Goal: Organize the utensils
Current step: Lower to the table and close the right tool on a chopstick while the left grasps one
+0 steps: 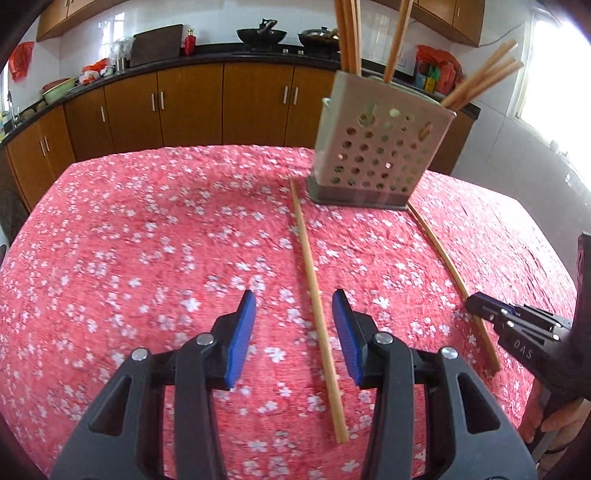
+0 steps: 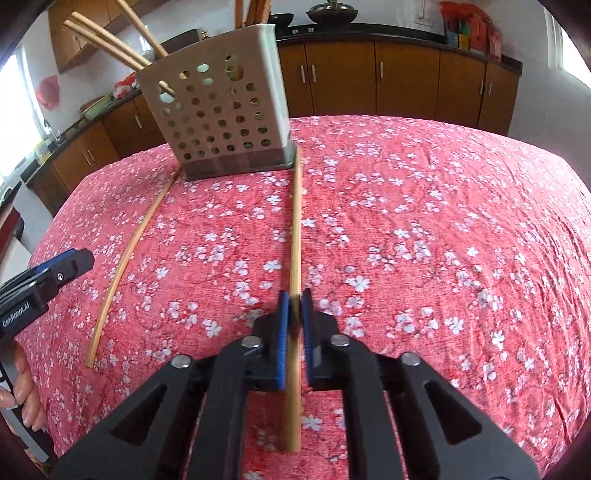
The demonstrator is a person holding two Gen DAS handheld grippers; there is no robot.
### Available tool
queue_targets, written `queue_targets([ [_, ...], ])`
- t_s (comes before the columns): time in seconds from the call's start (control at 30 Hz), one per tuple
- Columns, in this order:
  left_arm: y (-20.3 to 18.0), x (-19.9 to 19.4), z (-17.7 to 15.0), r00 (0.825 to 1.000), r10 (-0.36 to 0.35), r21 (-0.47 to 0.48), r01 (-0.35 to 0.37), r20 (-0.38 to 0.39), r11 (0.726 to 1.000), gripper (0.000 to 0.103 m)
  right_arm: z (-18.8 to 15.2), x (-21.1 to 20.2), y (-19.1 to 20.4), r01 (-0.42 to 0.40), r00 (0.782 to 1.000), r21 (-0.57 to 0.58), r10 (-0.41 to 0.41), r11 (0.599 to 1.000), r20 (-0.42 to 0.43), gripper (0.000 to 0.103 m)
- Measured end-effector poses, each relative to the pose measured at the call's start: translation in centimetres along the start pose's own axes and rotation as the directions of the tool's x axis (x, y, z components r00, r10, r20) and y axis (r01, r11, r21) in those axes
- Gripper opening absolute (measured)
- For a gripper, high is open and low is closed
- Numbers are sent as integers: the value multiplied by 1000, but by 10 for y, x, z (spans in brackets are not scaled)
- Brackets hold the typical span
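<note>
A grey perforated utensil holder (image 1: 373, 147) stands on the table with several wooden chopsticks upright in it; it also shows in the right wrist view (image 2: 225, 110). Two loose chopsticks lie on the red flowered cloth. My left gripper (image 1: 293, 332) is open, its blue pads on either side of one chopstick (image 1: 314, 295), apart from it. My right gripper (image 2: 294, 306) is shut on the other chopstick (image 2: 295, 229), whose far tip rests by the holder's base. The right gripper also shows in the left wrist view (image 1: 480, 306), at that chopstick (image 1: 439, 251).
The table (image 2: 443, 221) is covered by a red cloth with white flowers. Brown kitchen cabinets (image 1: 184, 103) and a dark counter with woks (image 1: 262, 35) run behind it. A bright window (image 1: 554, 74) is at the right.
</note>
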State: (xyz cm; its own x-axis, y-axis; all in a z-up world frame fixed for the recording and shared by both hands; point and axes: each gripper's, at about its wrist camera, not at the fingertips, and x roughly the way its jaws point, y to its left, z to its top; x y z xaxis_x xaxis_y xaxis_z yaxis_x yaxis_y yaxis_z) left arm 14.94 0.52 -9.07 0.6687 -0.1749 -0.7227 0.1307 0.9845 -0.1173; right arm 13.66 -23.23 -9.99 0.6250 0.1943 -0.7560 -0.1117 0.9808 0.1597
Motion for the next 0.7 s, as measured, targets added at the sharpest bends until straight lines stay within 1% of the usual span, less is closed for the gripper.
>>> queue_targets([
  [0.1,-8,7,-1,1000,-2,16,2,-17,1000,43,3,0,-11,30,1000,29,-30,999,10,7],
  [0.2,-14,16,-3,999,14,30,-12,-39,999,42,5,-3,-22,43,999,68,-44,997,13,7],
  [0.23,-16,21,-4,998,26,32,-25,-50,999,37,5,-4,-25,44,999,74,-45,996,13,7],
  [0.27,-16,24,-4,998,33,33,-31,-57,999,31,5,-5,-28,49,999,78,-50,996,14,7],
  [0.3,-17,27,-4,997,41,34,-39,-66,999,27,5,-5,-30,50,999,80,-51,996,14,7],
  [0.37,-17,30,-4,995,75,40,-73,-60,997,12,6,-5,-30,49,999,79,-51,996,14,7],
  [0.4,-16,31,-3,995,83,37,-81,-61,996,9,6,-5,-30,50,999,77,-51,996,14,7],
  [0.47,-10,32,-1,994,90,22,-89,-63,996,8,7,-4,-32,48,999,77,-50,996,15,7],
  [0.63,22,33,7,989,137,-27,-139,-63,990,8,10,-4,-33,49,999,78,-50,996,18,7],
  [0.7,33,33,10,988,142,-46,-146,-66,988,8,14,0,-32,59,998,74,-60,996,19,7],
])
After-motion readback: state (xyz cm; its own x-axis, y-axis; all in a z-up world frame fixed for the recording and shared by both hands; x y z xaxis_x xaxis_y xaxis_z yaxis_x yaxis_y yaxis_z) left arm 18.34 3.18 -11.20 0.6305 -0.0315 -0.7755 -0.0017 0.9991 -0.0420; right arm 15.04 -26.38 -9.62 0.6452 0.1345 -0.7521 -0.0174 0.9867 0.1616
